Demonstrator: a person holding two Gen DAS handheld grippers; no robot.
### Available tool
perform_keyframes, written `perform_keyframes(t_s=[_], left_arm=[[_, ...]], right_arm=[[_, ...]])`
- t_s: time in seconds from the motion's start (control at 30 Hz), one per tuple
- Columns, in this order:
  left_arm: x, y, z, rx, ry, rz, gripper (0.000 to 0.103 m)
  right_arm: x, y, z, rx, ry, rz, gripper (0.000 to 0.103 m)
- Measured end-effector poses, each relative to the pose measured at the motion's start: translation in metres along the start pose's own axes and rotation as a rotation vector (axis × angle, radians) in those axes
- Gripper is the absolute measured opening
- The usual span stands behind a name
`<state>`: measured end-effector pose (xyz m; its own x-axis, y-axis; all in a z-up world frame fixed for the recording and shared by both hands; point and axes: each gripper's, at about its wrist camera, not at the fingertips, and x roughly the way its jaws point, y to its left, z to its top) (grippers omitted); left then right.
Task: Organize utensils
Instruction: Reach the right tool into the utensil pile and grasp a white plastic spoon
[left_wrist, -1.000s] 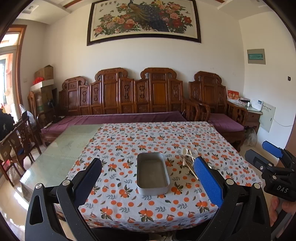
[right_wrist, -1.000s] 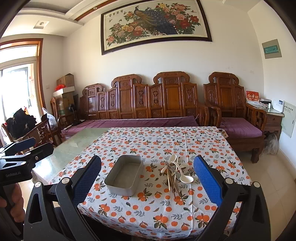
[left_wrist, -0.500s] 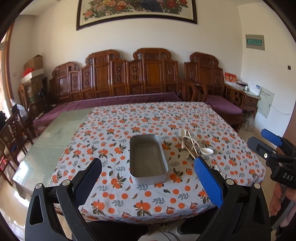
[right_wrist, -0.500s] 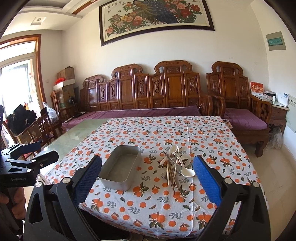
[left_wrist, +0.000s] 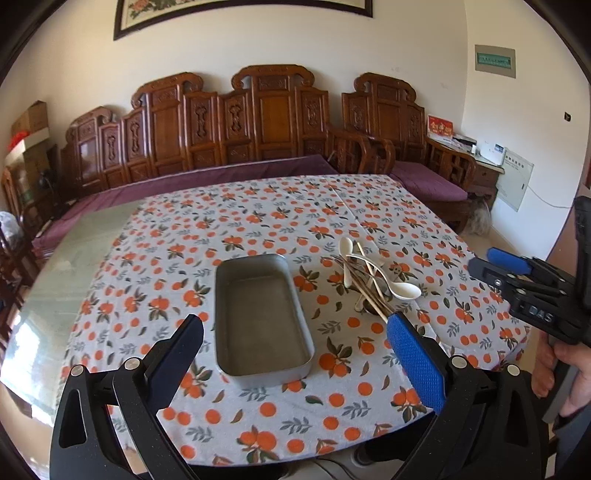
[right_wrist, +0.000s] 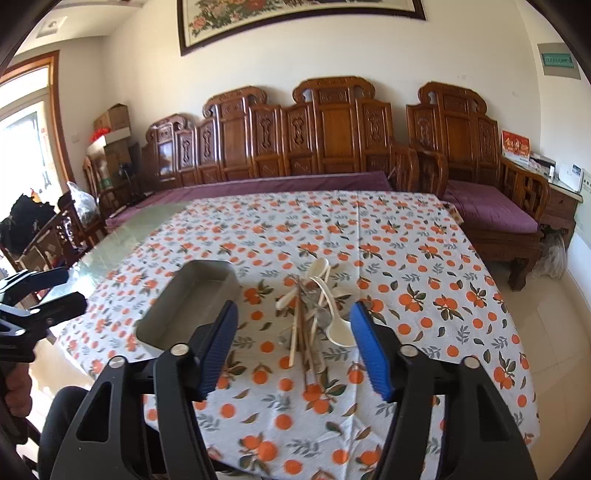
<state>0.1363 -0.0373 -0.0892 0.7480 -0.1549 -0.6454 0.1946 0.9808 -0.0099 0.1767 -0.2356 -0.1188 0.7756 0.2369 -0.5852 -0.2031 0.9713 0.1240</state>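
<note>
I read this as the approach step: nothing is gripped and the tin holds nothing, so sorting has not begun. Largest first: the table under a white cloth printed with oranges and grey leaves (left_wrist: 258, 206), matte and slightly creased, fills the middle of both views, with a bare glossy greenish top exposed at centre left. Behind it, across the upper half, runs a carved dark-wood bench with purple cushions (left_wrist: 236, 125). At centre of the left wrist view lies the rectangular grey metal tin with rounded corners (left_wrist: 262, 317), dull, shallow, thin-walled; in the right wrist view it sits left of centre. Just right of it lies the heap of utensils (right_wrist: 314, 314): glossy white spoons (left_wrist: 404, 290) with deep bowls, crossed over thin pale wooden chopsticks (right_wrist: 293, 332); I cannot count them. The left gripper (left_wrist: 295, 354) stands wide, jaws either side of the tin's near end, not touching it. The right gripper (right_wrist: 293, 350) has just been narrowing to a middling gap; the heap shows between its ribbed blue pads (right_wrist: 369, 350), which do not appear to touch it. Next move, I judge: lower the right gripper onto one utensil, close across its handle, and carry it to the tin. Glossy spoons may slip; the crossed sticks may drag along.
</note>
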Motion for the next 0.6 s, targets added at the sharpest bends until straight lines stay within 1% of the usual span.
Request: perform_keyframes(t_s=[0.1, 0.17, 0.3, 0.37, 0.47, 0.53, 0.6], left_arm=[[0.013, -0.001, 0.003, -0.006, 0.021, -0.015, 0.096], [0.023, -0.004, 0.004, -0.006, 0.032, -0.017, 0.095], [0.039, -0.009, 0.006, 0.007, 0.061, -0.024, 0.088], [0.049, -0.011, 0.007, 0.008, 0.074, -0.026, 0.085], [0.061, -0.014, 0.008, 0.008, 0.09, -0.029, 0.082], [0.069, -0.015, 0.008, 0.006, 0.101, -0.033, 0.08], [0.078, -0.018, 0.009, 0.008, 0.113, -0.035, 0.078]], right_arm=[[0.021, -0.012, 0.003, 0.007, 0.027, -0.003, 0.059], [0.036, -0.018, 0.005, 0.007, 0.045, -0.005, 0.058], [0.066, -0.031, 0.005, 0.019, 0.087, -0.001, 0.056], [0.087, -0.039, 0.003, 0.022, 0.118, -0.001, 0.055], [0.116, -0.049, 0.0, 0.028, 0.155, 0.011, 0.05], [0.136, -0.054, -0.003, 0.029, 0.183, 0.017, 0.043], [0.156, -0.058, -0.005, 0.022, 0.209, 0.035, 0.041]])
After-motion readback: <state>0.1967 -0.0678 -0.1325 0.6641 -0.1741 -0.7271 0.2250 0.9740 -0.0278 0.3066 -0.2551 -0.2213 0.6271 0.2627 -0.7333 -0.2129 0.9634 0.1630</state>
